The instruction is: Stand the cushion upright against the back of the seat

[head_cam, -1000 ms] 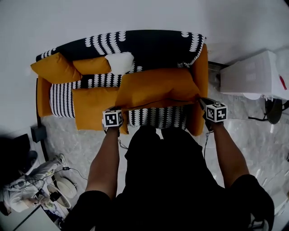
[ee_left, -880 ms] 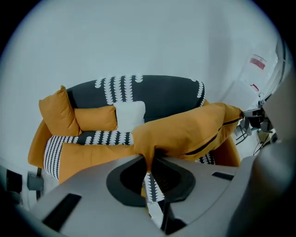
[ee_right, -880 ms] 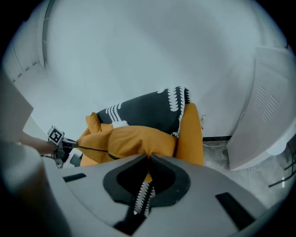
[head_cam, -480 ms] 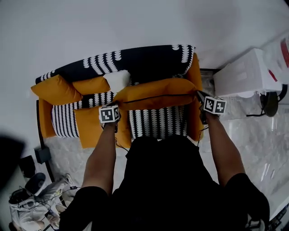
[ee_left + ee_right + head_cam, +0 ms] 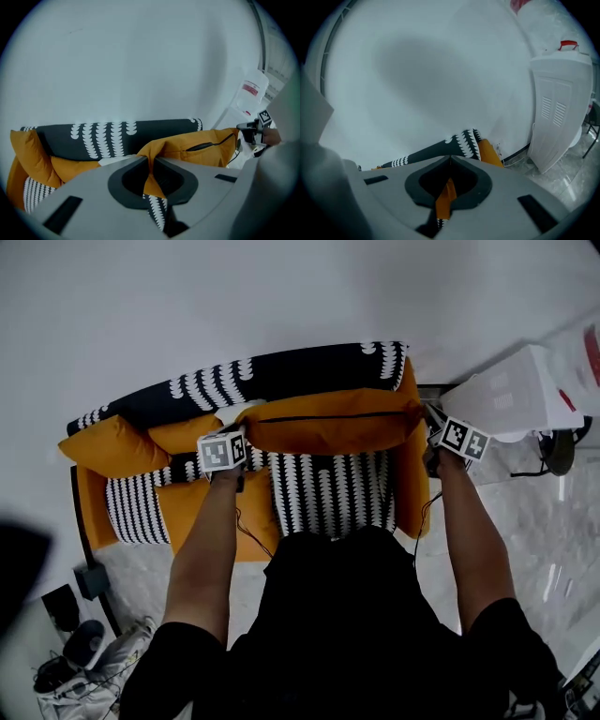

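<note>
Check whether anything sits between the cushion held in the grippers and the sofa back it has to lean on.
Nothing visible does: in the head view the cushion lies along the sofa back. A white pillow leans on that back at the cushion's left end and might crowd that corner.

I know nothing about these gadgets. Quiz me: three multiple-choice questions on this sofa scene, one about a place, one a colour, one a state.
1. Where is the big cushion? A on the floor; B along the sofa backrest; C under the sofa.
2. Its colour? A green; B pink; C orange.
3. The left gripper is? A wide open, empty; B shut on the cushion's corner; C holding a cup.
Answers: B, it lies along the backrest; C, its cover is orange; B, its orange fabric is pinched between the jaws.
</note>
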### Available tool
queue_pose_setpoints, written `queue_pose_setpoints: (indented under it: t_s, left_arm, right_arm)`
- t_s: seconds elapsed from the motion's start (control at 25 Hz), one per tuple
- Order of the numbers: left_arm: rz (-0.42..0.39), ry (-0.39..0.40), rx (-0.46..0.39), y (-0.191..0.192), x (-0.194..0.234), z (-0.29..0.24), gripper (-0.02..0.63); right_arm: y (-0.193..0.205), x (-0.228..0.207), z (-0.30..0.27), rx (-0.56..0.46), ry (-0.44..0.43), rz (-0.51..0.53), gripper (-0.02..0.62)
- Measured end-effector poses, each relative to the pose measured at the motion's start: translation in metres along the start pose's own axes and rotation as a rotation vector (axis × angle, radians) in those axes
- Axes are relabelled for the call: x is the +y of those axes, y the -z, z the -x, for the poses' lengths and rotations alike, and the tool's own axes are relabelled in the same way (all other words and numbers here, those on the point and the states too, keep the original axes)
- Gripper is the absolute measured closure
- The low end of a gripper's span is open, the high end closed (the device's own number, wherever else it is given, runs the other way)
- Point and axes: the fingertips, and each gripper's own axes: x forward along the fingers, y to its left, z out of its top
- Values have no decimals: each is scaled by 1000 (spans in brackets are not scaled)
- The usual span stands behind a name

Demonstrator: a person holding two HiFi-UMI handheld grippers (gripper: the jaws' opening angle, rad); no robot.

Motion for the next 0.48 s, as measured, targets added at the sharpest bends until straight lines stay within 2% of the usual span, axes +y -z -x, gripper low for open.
queue_pose_setpoints:
  t_s: [0.12,0.32,0.48]
  left_arm:
    - [68,23,-17,-20,10,-13,565]
    - [89,61,17,-33,16,-51,565]
    - [133,69,35,-40,31,-76,563]
  right_arm:
    - [-15,8,-18,3,9,34,560]
    - [-9,-5,-53,79,93,96,558]
    - [-17,-9,-76,86,129,104,558]
